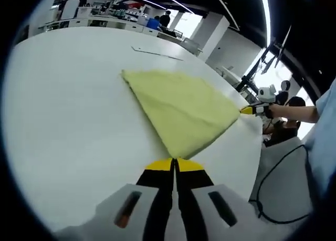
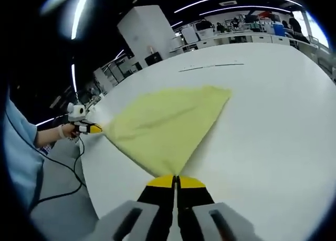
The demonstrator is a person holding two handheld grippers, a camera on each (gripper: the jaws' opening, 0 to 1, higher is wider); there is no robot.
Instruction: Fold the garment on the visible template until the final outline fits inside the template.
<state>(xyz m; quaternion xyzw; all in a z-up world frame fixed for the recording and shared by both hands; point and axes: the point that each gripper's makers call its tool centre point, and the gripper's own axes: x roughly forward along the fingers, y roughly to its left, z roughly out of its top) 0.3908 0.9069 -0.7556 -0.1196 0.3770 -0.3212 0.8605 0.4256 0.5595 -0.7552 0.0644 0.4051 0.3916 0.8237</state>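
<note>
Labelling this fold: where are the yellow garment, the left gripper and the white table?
yellow garment [image 1: 181,107], left gripper view, middle of cloth.
left gripper [image 1: 175,160], left gripper view, between its yellow tips.
white table [image 1: 68,109], left gripper view, bare top.

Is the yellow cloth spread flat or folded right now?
Folded: the yellow cloth lies as a triangle, with the left gripper and right gripper each pinching a corner.

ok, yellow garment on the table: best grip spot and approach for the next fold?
Likely the corners. The yellow garment lies flat on the white table, so its near corners at the table edge are the easy parts to pinch, coming in low from that edge. The left gripper and right gripper each sit shut at one such corner.
</note>
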